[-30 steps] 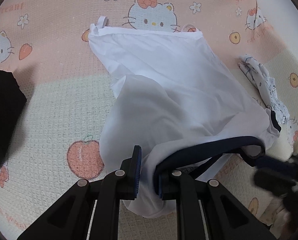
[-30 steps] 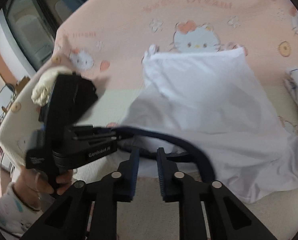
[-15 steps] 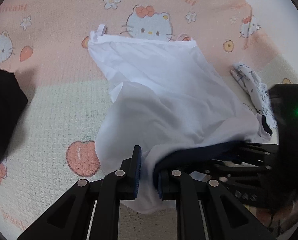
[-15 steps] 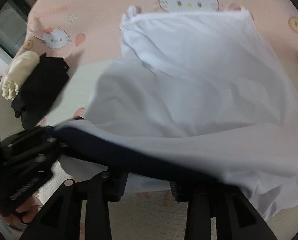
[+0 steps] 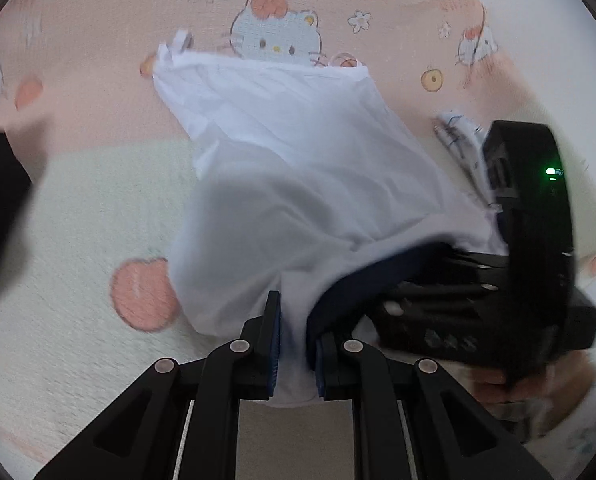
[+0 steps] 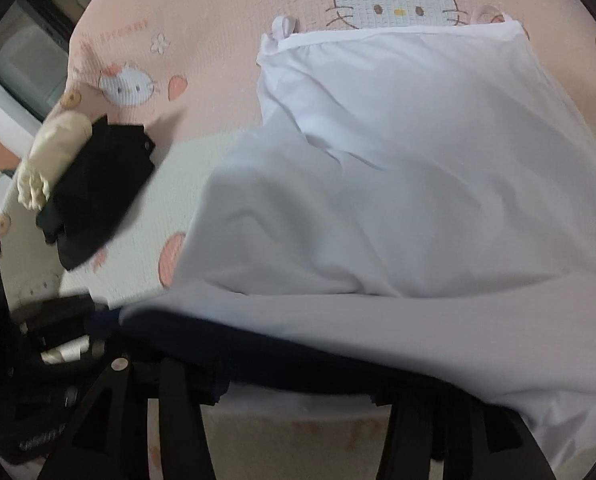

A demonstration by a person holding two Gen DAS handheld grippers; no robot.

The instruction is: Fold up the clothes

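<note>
A white garment (image 5: pixel 298 168) with a navy collar (image 5: pixel 362 280) is being held, its near end lifted, its far end lying on a pink cartoon-cat blanket (image 5: pixel 98 40). Cloth by the collar is being pinched in the left gripper (image 5: pixel 296 344). The right gripper (image 6: pixel 298 392) is being covered by collar and cloth; its fingers' spacing cannot be told. A black garment (image 6: pixel 98 196) is lying left.

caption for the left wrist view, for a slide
Left tongs grip the near edge of a white garment with navy trim on a cartoon-cat bedsheet, right tongs' body alongside.
</note>
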